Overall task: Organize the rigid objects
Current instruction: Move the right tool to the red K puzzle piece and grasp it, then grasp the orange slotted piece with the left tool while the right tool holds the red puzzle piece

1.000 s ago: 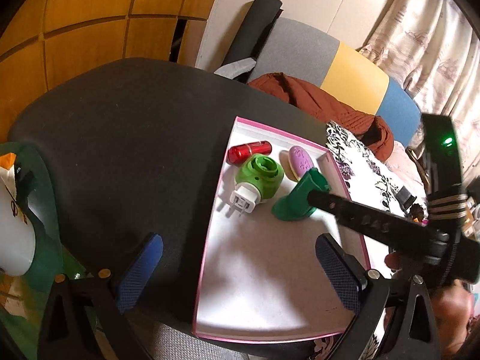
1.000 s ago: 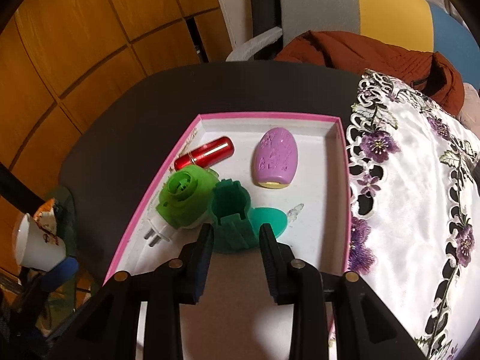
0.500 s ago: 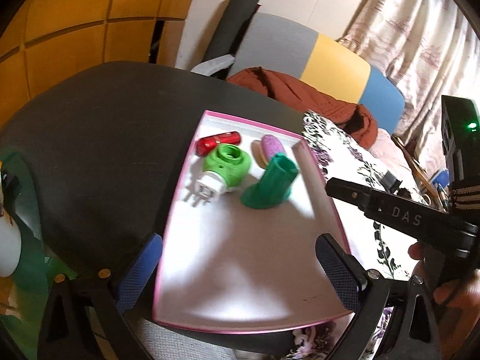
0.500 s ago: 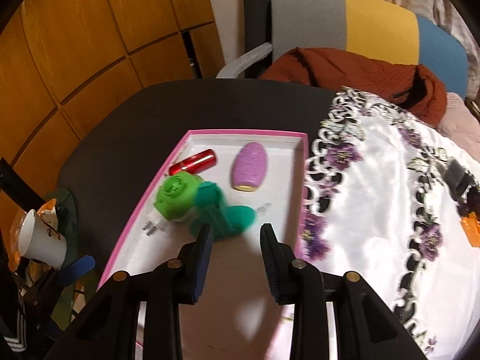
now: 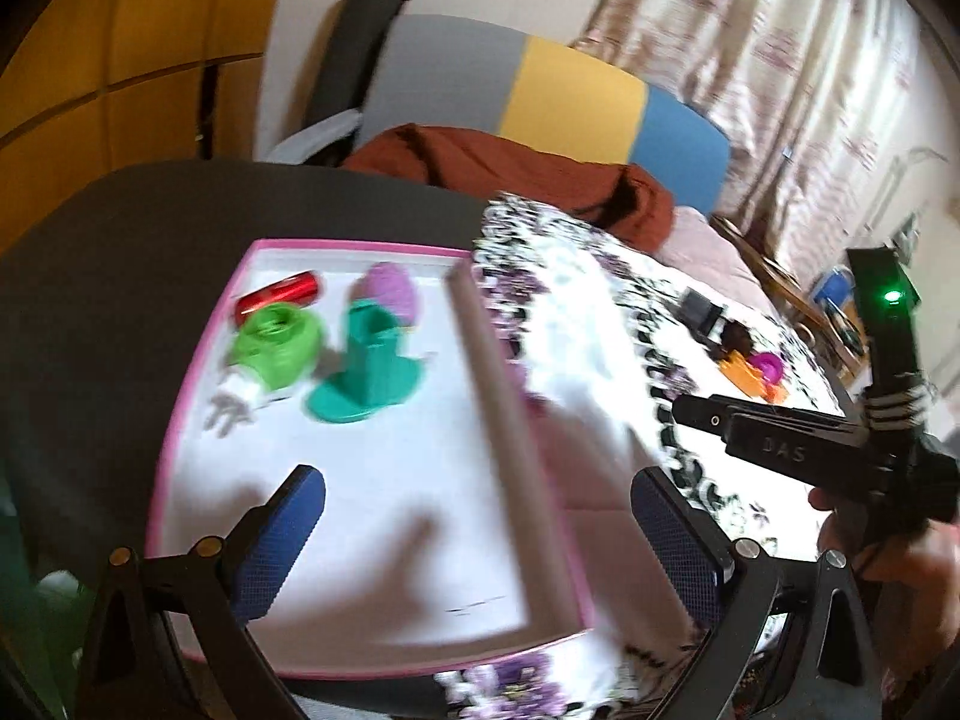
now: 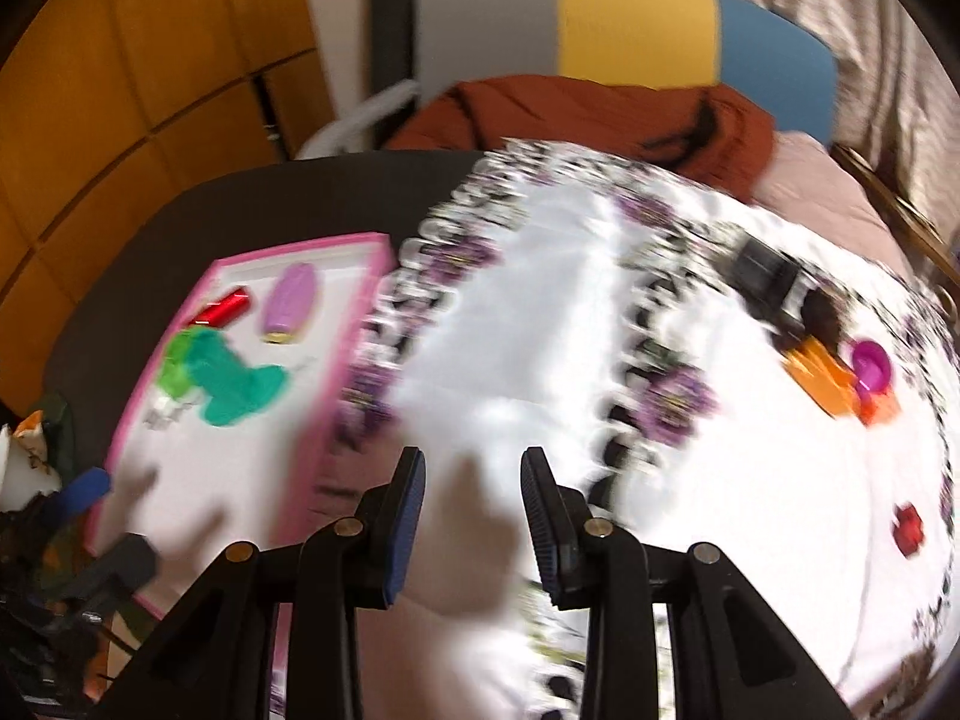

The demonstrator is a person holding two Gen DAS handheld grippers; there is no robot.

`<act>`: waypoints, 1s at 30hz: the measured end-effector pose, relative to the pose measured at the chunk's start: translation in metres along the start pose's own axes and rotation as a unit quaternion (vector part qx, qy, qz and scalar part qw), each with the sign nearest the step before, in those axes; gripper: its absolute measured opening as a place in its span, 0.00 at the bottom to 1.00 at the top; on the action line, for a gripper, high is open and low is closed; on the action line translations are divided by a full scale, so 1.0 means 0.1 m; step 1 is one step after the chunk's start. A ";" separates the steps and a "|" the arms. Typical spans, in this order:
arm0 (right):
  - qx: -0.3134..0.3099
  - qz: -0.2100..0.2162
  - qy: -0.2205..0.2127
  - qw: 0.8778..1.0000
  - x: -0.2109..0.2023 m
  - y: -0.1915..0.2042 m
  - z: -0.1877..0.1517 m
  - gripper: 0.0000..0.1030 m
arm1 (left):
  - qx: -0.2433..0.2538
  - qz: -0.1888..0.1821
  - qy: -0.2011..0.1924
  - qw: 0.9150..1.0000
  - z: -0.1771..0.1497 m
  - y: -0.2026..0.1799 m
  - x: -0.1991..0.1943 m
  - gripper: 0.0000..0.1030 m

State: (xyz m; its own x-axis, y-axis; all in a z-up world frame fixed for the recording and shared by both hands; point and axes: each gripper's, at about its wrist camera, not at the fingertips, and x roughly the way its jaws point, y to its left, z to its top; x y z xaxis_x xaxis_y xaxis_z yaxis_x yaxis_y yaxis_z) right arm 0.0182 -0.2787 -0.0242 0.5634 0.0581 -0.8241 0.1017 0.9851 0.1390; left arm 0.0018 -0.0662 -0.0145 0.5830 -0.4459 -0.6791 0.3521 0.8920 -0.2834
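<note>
A pink-rimmed white tray (image 5: 360,510) (image 6: 198,468) lies on the dark table. It holds a red cylinder (image 5: 279,294), a green plug-in device (image 5: 276,348), a teal stand-like piece (image 5: 366,372) (image 6: 240,384) and a purple oval (image 5: 390,294) (image 6: 288,306). My left gripper (image 5: 480,516) hangs open and empty over the tray's near half. My right gripper (image 6: 474,510) is over the flowered cloth (image 6: 540,360), right of the tray; its jaws stand a little apart with nothing between them. It also shows in the left wrist view as the right gripper (image 5: 774,438). Both views are blurred.
On the cloth's far right lie a black box (image 6: 768,276), an orange piece (image 6: 822,372), a magenta cup (image 6: 870,363) and a small red object (image 6: 909,525). A chair with a rust-brown garment (image 6: 570,114) stands behind the table. A paper cup (image 6: 18,462) sits at the left edge.
My right gripper has drawn back from the teal piece, which stays in the tray, and swung right over the cloth. The left gripper has also shifted right along the tray.
</note>
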 end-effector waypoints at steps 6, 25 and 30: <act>0.145 -0.085 0.038 0.985 0.00 -0.99 -0.13 0.36 | 0.031 -0.028 0.022 0.999 -0.02 -0.34 0.12 1.00; 0.430 -0.210 0.104 0.872 -0.05 -3.21 -0.59 0.48 | 0.072 -0.060 0.068 0.993 -0.09 -0.94 0.41 1.00; 0.410 -0.213 0.098 0.881 0.04 -3.21 -0.57 0.49 | 0.073 -0.063 0.071 0.993 -0.06 -1.04 0.48 1.00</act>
State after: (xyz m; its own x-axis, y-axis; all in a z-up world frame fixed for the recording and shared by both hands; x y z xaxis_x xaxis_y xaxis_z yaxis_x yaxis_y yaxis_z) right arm -0.0585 -0.5852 -0.1036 0.1865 -0.1818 -0.9655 0.8733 0.4809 0.0781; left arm -0.0112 -0.1796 -0.0213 0.4215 -0.5293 -0.7364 0.5237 0.8050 -0.2789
